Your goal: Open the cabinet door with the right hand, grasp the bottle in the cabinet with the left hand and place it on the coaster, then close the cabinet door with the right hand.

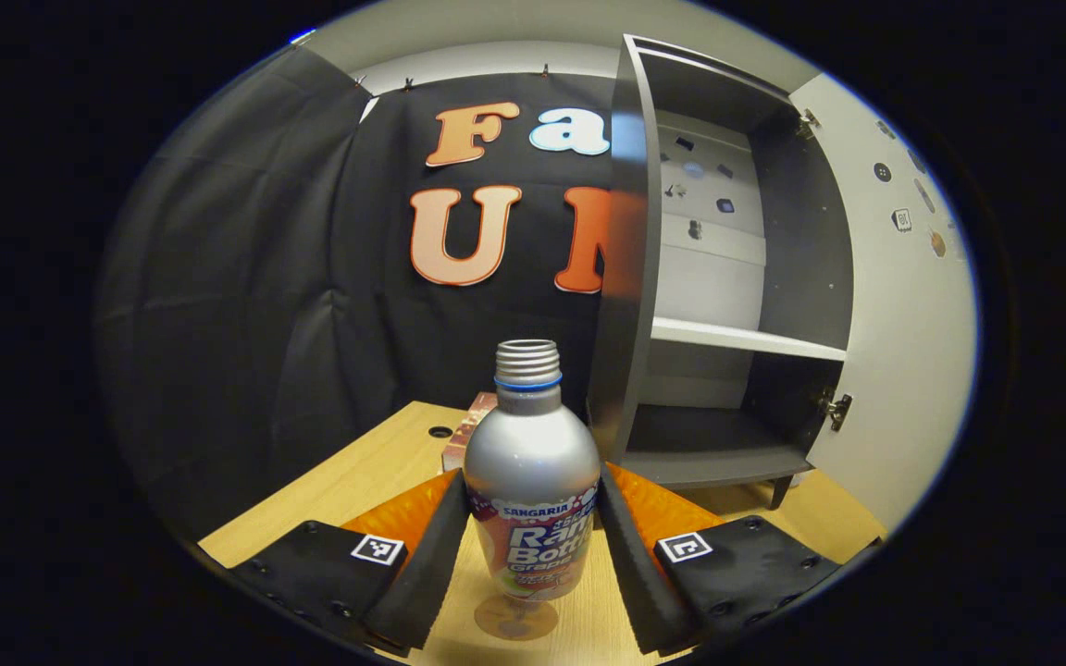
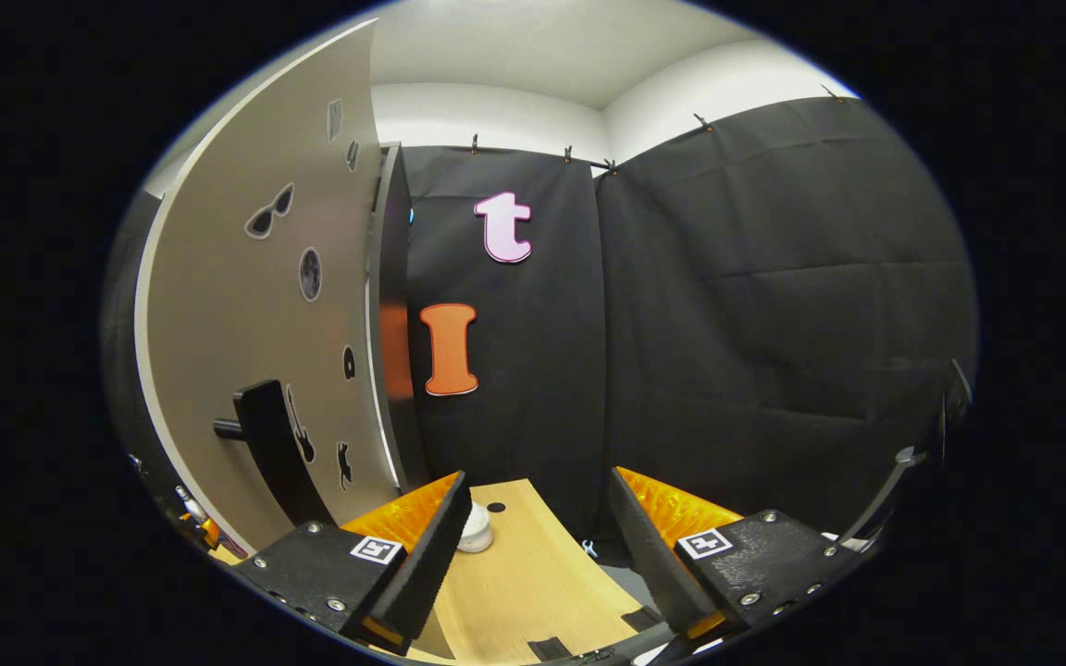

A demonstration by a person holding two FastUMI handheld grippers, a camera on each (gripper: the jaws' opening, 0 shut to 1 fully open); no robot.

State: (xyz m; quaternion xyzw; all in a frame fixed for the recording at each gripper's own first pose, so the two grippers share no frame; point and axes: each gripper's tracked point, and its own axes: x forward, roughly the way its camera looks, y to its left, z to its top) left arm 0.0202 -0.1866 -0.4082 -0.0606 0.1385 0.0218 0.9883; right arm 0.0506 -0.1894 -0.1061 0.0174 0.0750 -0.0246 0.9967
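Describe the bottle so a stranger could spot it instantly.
Find the open dark cabinet on the wooden table. Just left of it, between the left gripper fingers, stands the bottle: silver metal, capless threaded neck with a blue ring, colourful printed label.

From where I sit, the bottle (image 1: 533,490) reads as brushed metal, satin silver on the shoulder with a threaded bare neck and a glossy printed wrap lower down. It stands on a translucent, smooth coaster (image 1: 514,618) that looks like plastic. The worktop (image 1: 357,481) shows pale wood grain with a matt finish. The cabinet (image 1: 718,277) has dark, smooth panels with a slight sheen along the side panel, and a pale matt shelf inside. In the right gripper view its door (image 2: 255,342) looks matt and smooth, dotted with flat stickers, and carries a dark matt handle (image 2: 265,435). The booth wall is matt black cloth, creased.
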